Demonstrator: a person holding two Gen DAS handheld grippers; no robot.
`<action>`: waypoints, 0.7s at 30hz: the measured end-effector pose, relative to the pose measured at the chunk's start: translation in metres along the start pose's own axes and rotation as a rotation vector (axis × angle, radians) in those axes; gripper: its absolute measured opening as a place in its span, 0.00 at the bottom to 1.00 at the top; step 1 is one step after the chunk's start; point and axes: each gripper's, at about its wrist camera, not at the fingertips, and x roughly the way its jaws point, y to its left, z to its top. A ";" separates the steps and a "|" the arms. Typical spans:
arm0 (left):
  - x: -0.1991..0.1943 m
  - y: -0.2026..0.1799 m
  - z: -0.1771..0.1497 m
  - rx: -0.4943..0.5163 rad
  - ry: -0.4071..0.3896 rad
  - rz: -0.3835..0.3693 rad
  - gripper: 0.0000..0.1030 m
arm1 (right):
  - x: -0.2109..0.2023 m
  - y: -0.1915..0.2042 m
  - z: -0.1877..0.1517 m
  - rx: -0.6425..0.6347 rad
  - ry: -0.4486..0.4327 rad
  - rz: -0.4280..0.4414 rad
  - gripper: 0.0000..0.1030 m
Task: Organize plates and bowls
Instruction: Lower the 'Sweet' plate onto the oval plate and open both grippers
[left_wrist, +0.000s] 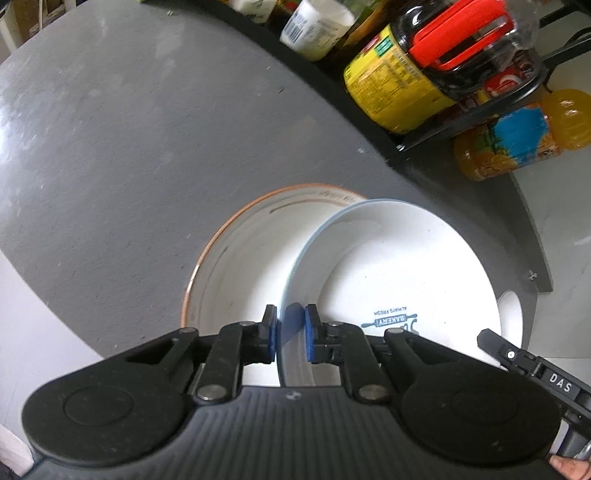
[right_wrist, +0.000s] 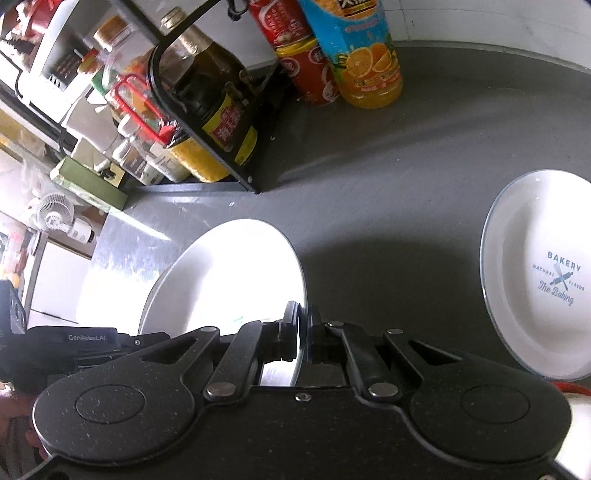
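Black and wide, the left gripper (left_wrist: 290, 334) fills the bottom of its view. Its two blue pads (left_wrist: 312, 338) are nearly together and pinch the rim of one white plate with a blue edge (left_wrist: 399, 266). That plate has "BAKERY" printed inside. It is tilted, and it sits over a second plate — a white one with an orange rim (left_wrist: 236, 258) that lies on the grey counter (left_wrist: 129, 129). A thin bit of a third white dish (left_wrist: 511, 314) peeks out on the far right, behind the held plate.

From the right wrist view, the right gripper (right_wrist: 303, 328) is almost shut too, and it grips the edge of one bright white plate (right_wrist: 229, 273). That plate is tipped up on its side, above the grey counter (right_wrist: 388, 184). One more plate with "BAKERY" on it (right_wrist: 539, 273) is well apart, at the right edge — I cannot tell if it is lying flat or held up.

Farther back, a black wire rack (right_wrist: 207, 122) holds one dark sauce bottle (right_wrist: 210, 96) and some other jars. Beside the rack stand two drinks: one orange juice bottle (right_wrist: 362, 55) and one red can (right_wrist: 306, 66), touching each other.
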 end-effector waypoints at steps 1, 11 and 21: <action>0.001 0.002 -0.001 -0.003 0.002 0.001 0.13 | 0.000 0.002 -0.001 -0.007 -0.001 -0.005 0.04; 0.007 0.014 -0.005 -0.002 0.018 0.032 0.14 | 0.009 0.012 -0.016 -0.018 -0.001 -0.029 0.04; 0.016 0.005 0.002 0.063 0.041 0.074 0.19 | 0.009 0.014 -0.024 0.011 -0.022 -0.046 0.04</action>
